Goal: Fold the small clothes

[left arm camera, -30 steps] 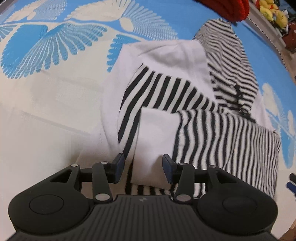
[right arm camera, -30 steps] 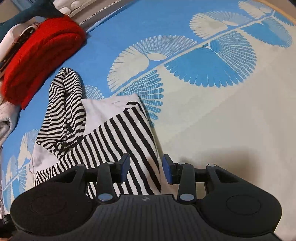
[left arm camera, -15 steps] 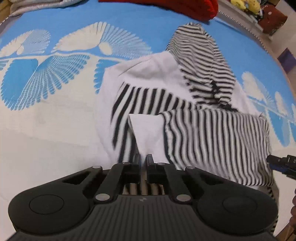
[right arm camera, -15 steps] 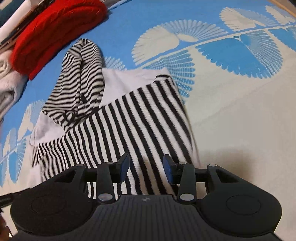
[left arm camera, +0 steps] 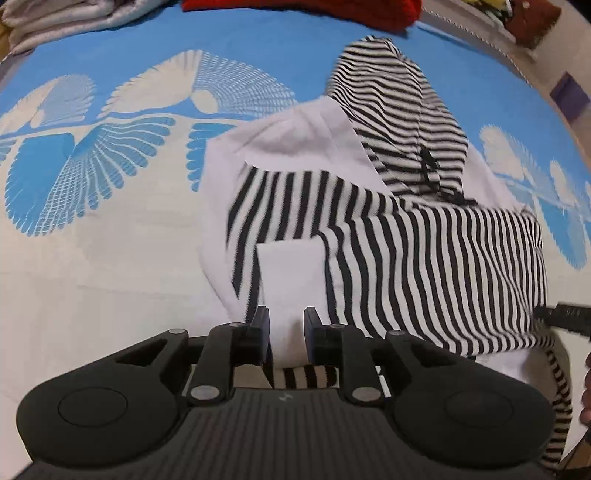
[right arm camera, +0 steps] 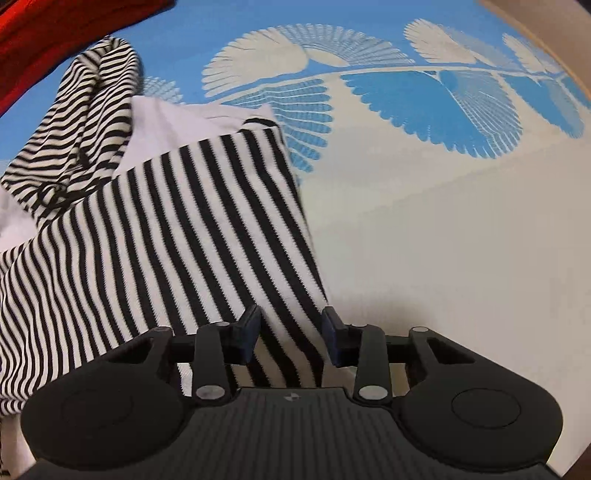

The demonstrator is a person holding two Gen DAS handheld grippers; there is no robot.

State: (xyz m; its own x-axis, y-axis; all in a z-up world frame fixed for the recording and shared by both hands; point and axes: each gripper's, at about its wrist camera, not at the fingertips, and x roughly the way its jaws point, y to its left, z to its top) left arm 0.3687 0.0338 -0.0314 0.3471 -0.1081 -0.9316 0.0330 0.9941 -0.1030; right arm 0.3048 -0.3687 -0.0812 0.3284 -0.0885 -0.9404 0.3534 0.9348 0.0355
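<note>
A blue and cream bedspread (left arm camera: pixel 110 229) with a fan-leaf print covers the bed, and on it lies a black-and-white striped hooded top (left arm camera: pixel 424 251), partly folded, its hood (left arm camera: pixel 391 110) pointing away from both cameras and a white panel (left arm camera: pixel 291 273) showing near the left tongs. A red knitted garment (left arm camera: pixel 295 7) and a pale folded cloth (left arm camera: pixel 62 18) lie at the bedspread's far edge. The left tongs (left arm camera: pixel 286 334) stand over the top's near edge, jaws narrowly parted and opening, with the white panel between them; whether the pads still press it cannot be told. The right tongs (right arm camera: pixel 291 334) straddle the striped top's right edge, jaws moderately apart and closing, the striped fabric between them but not visibly pinched.
</note>
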